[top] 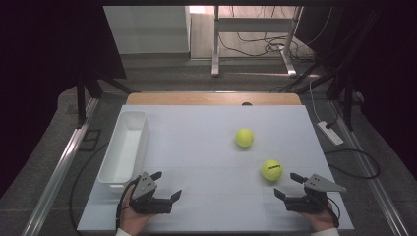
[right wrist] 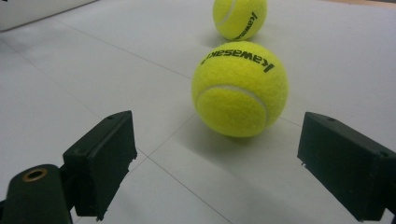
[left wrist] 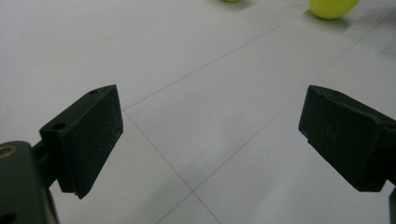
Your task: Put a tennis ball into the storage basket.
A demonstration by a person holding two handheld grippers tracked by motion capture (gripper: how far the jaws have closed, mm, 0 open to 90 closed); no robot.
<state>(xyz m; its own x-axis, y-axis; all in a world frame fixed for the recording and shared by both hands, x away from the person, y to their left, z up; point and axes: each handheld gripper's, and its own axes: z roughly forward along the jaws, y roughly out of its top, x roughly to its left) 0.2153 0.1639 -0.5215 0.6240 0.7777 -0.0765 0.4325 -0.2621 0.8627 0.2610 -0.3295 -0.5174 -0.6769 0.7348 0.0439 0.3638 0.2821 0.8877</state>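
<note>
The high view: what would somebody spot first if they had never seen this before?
Two bright yellow fuzzy tennis balls on the white table: the nearer ball lies just ahead of the right hand-held gripper, whose jaws stand open, and the farther ball sits nearer the middle of the table. A long white plastic tray lies along the left edge, beside the open left hand-held gripper.
</note>
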